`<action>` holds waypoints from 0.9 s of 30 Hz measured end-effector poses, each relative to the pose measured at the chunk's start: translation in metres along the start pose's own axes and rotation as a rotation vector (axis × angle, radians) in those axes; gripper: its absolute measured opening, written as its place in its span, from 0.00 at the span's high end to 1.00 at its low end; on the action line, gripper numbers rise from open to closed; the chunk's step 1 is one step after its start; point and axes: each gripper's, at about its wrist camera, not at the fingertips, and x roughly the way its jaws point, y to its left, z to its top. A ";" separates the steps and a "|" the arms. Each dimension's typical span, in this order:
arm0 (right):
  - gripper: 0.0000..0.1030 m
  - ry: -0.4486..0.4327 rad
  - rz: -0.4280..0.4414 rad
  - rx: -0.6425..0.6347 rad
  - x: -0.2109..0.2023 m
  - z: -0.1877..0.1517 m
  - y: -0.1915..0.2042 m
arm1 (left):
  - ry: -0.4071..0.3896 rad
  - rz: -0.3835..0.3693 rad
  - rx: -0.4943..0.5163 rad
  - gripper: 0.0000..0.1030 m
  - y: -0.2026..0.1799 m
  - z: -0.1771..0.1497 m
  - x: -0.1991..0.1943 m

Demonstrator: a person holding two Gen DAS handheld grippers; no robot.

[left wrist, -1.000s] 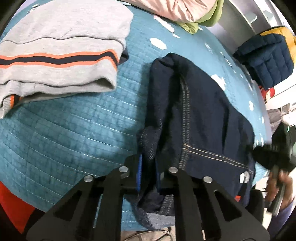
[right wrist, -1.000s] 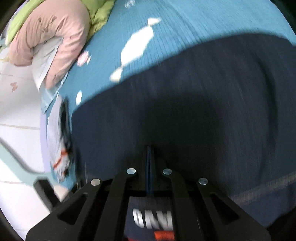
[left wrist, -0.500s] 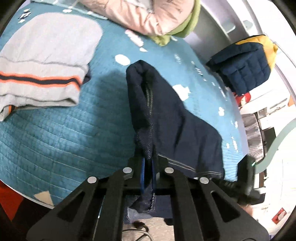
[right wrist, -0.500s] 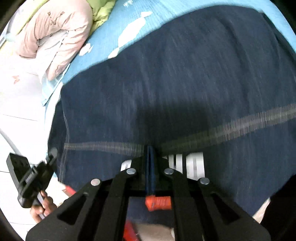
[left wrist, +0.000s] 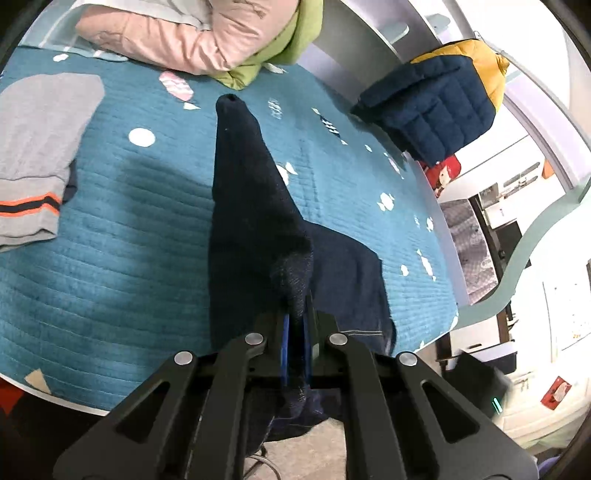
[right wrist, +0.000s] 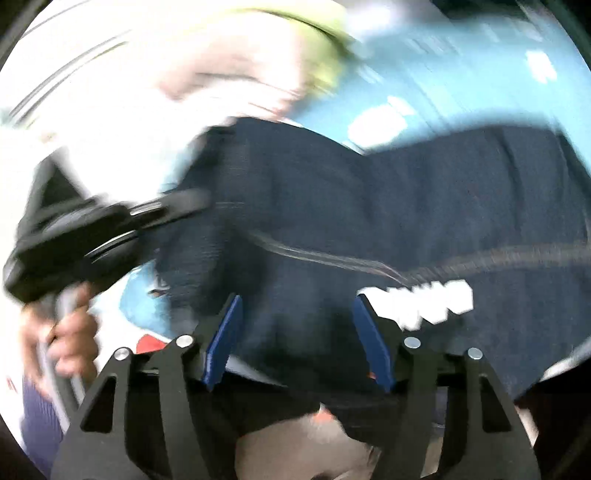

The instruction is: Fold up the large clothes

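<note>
Dark navy jeans point(left wrist: 255, 206) lie on the teal quilted bed point(left wrist: 110, 266), one part pulled up off it in a ridge. My left gripper point(left wrist: 295, 321) is shut on a bunched edge of the jeans near the bed's front edge. In the blurred right wrist view the same jeans point(right wrist: 369, 206) fill the middle, with a white label point(right wrist: 421, 299). My right gripper point(right wrist: 297, 317) is open, its blue pads apart over the denim and holding nothing. The left gripper's body and the hand holding it point(right wrist: 74, 236) show at the left there.
A folded grey sweater with orange and navy stripes point(left wrist: 40, 147) lies at the left of the bed. A pink and green quilt point(left wrist: 207, 33) lies at the back. A navy and yellow padded jacket point(left wrist: 436, 103) sits at the back right. The bed's edge runs along the front.
My right gripper has opened and let go of the jeans. My left gripper has lifted and drawn back, still shut on the denim, pulling it up into a ridge.
</note>
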 end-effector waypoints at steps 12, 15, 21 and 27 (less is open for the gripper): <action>0.72 0.059 0.001 -0.042 0.047 0.015 0.021 | 0.040 0.050 0.069 0.95 -0.028 0.001 0.014; 0.82 0.048 -0.024 -0.030 0.037 0.014 0.014 | 0.049 0.060 0.113 0.88 -0.038 0.002 0.016; 0.85 0.009 -0.031 0.067 0.003 0.018 -0.022 | -0.096 -0.047 0.177 0.46 -0.064 0.017 -0.011; 0.85 -0.076 -0.092 0.161 -0.057 0.027 -0.071 | -0.072 0.081 0.188 0.34 -0.073 0.027 0.036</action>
